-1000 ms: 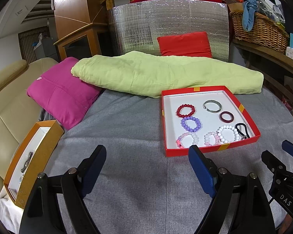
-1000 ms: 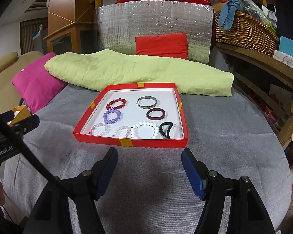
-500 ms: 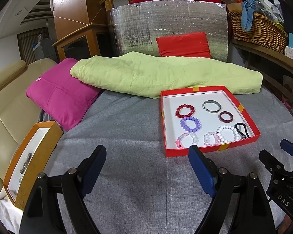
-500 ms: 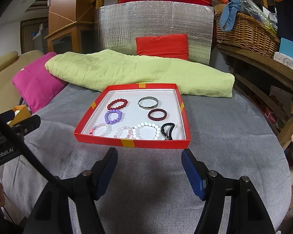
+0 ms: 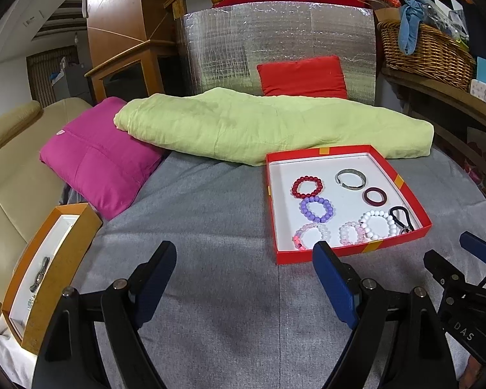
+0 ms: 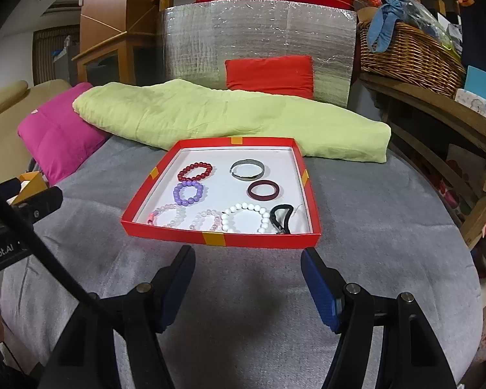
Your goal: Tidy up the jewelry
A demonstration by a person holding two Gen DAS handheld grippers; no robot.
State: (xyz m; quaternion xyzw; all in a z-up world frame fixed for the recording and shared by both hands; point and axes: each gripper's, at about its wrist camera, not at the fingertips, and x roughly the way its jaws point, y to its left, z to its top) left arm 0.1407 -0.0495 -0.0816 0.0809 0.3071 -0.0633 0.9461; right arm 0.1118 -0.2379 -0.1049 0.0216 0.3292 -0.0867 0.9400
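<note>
red tray point(image 6: 214, 239): seven bracelets, black loop inside | orange box point(image 5: 62, 261) far left: few pieces | left gripper point(image 5: 243, 264), right gripper point(image 6: 248, 267): spread, empty | sorting barely begun

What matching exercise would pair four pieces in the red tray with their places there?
Column 1:
1. red bead bracelet
2. silver bangle
3. black hair tie
4. pink bead bracelet

Column 2:
A. near right corner
B. far left
C. near left corner
D. far right, behind the dark red bangle

Pairs for the red tray: 1-B, 2-D, 3-A, 4-C.
</note>
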